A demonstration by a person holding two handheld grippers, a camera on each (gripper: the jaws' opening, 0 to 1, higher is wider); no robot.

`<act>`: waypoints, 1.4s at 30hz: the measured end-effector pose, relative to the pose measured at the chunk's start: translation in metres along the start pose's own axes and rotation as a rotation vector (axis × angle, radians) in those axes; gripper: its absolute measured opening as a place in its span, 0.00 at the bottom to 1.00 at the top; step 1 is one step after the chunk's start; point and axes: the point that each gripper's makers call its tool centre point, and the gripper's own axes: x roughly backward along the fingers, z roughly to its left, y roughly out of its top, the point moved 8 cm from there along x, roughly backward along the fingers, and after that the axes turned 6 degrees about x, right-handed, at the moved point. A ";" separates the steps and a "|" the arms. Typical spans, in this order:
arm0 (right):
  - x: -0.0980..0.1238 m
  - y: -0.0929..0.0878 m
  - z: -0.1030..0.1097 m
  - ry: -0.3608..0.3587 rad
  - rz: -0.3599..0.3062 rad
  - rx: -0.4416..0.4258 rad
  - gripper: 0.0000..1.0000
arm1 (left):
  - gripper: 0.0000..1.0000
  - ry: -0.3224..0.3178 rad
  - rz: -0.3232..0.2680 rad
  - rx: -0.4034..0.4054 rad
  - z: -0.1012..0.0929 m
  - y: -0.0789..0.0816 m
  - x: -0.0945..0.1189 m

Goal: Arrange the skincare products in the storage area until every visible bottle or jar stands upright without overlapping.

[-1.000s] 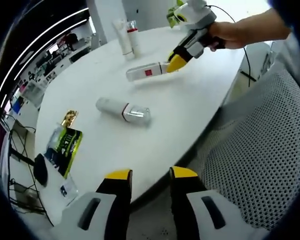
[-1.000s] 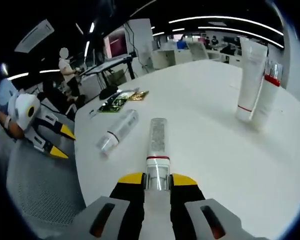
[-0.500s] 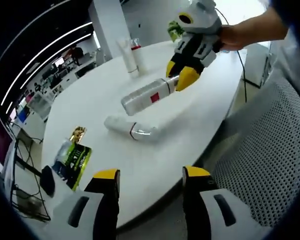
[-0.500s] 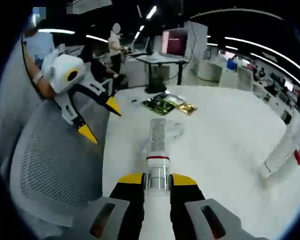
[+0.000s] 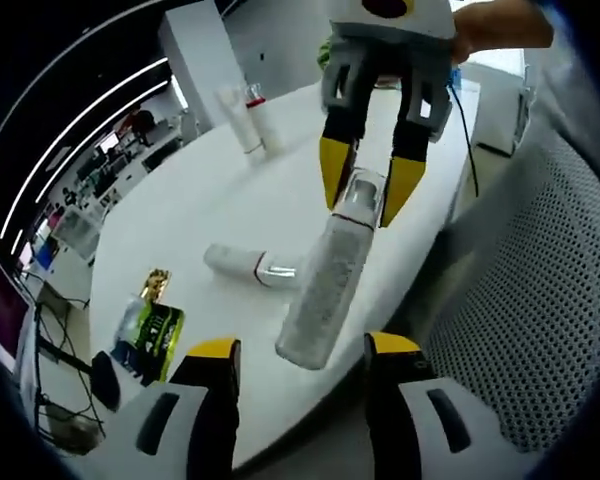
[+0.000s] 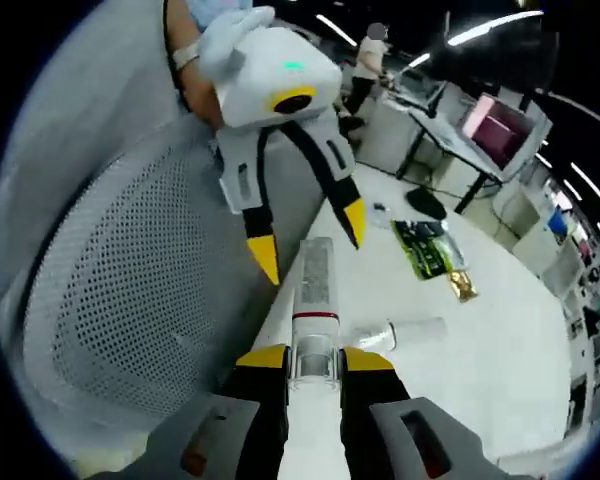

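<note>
Above the white tabletop (image 5: 210,200), the right tongs (image 5: 368,195) clamp a clear-capped bottle (image 5: 325,285) by its cap, body angled toward the left tongs (image 5: 298,350), which stand wide and hold nothing. A second bottle (image 5: 248,266) lies flat (on its side); two tubes (image 5: 248,122) stand upright far back.

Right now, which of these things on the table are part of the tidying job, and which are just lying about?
Part of the job:
held bottle, in the right claw
bottle lying flat
two standing tubes

Lying about:
green packet
gold sachet
mesh chair
</note>
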 end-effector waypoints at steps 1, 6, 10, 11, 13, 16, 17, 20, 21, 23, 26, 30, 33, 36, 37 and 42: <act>-0.001 0.005 0.001 0.007 0.003 0.035 0.10 | 0.42 -0.005 -0.006 -0.023 -0.002 0.001 0.001; -0.003 0.018 -0.005 0.008 0.018 0.126 0.10 | 0.25 -0.049 -0.002 -0.082 -0.008 0.002 0.003; -0.002 0.024 -0.010 0.012 0.020 0.161 0.10 | 0.19 -0.053 0.005 -0.099 -0.008 0.002 0.003; -0.003 0.025 -0.011 0.014 0.023 0.176 0.10 | 0.19 -0.049 0.009 -0.102 -0.007 0.002 0.004; -0.004 0.026 -0.013 0.017 0.027 0.182 0.11 | 0.19 -0.043 0.017 -0.114 -0.007 0.002 0.005; -0.005 0.026 -0.015 0.017 0.025 0.184 0.11 | 0.18 -0.038 0.028 -0.083 -0.003 0.002 0.007; -0.005 0.026 -0.016 0.015 0.020 0.184 0.11 | 0.18 -0.039 0.029 -0.080 -0.003 0.002 0.007; -0.007 0.026 -0.019 0.007 0.013 0.197 0.13 | 0.18 -0.068 0.023 -0.019 -0.004 0.002 0.008; -0.008 0.024 -0.022 -0.006 0.012 0.194 0.14 | 0.18 -0.067 0.018 0.042 -0.003 0.002 0.009; -0.007 0.024 -0.025 -0.020 -0.015 0.153 0.16 | 0.17 -0.092 0.026 0.105 -0.002 0.000 0.009; -0.007 0.020 -0.030 -0.061 -0.028 0.086 0.20 | 0.17 -0.102 0.023 0.216 0.001 -0.001 0.010; -0.003 0.008 -0.032 -0.095 -0.092 -0.161 0.34 | 0.17 -0.120 0.003 0.280 0.005 0.001 0.012; 0.002 -0.005 -0.030 -0.118 -0.201 -0.449 0.40 | 0.17 -0.152 -0.027 0.347 0.005 0.005 0.014; 0.005 -0.006 -0.025 -0.061 -0.377 -0.781 0.36 | 0.17 -0.177 -0.072 0.442 0.008 0.010 0.017; 0.005 -0.007 -0.023 -0.047 -0.445 -0.861 0.35 | 0.17 -0.186 -0.089 0.488 0.011 0.012 0.019; 0.005 -0.004 -0.015 -0.013 -0.701 -1.117 0.27 | 0.17 -0.331 -0.204 0.649 0.013 0.025 0.032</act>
